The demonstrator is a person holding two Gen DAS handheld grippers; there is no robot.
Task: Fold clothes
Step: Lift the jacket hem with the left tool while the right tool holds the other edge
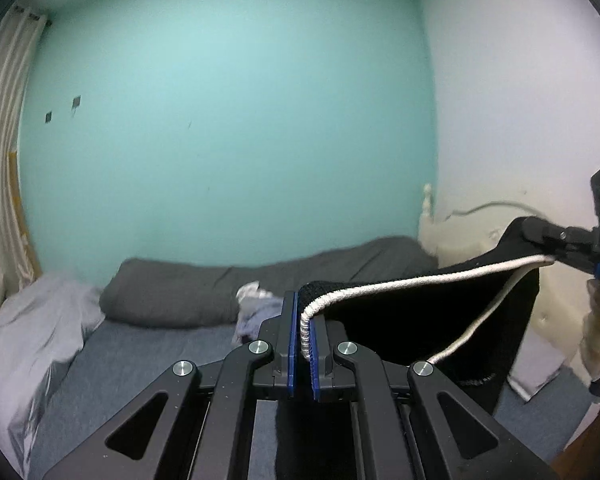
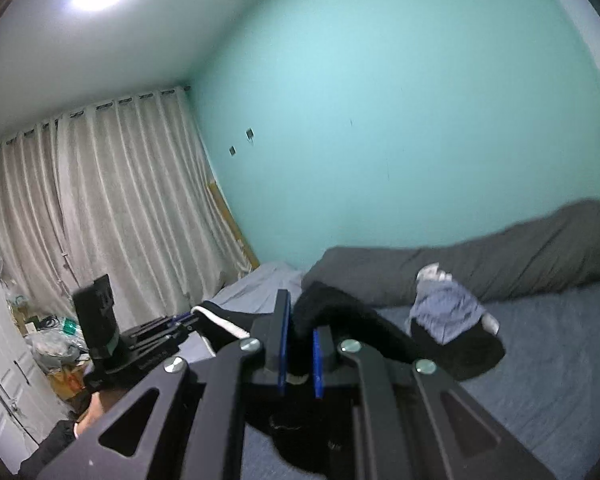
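A black garment with white ribbed trim [image 1: 420, 320] hangs stretched in the air between both grippers, above the blue bed [image 1: 160, 360]. My left gripper [image 1: 303, 320] is shut on its white-trimmed edge. My right gripper [image 2: 300, 328] is shut on a bunched black part of the same garment [image 2: 364, 328]. The right gripper also shows at the right edge of the left wrist view [image 1: 556, 240], and the left gripper shows at the left of the right wrist view [image 2: 180, 326]. The garment's lower part hangs below both grippers, partly hidden.
A rolled grey blanket [image 1: 228, 292] lies along the teal wall. A small pile of light blue-grey clothes [image 2: 448, 308] sits on the bed. A pale sheet [image 1: 32, 340] lies at the left. Curtains [image 2: 100, 200], a white wardrobe [image 2: 4, 360] and floor clutter stand left; a cream headboard [image 1: 452, 232] at right.
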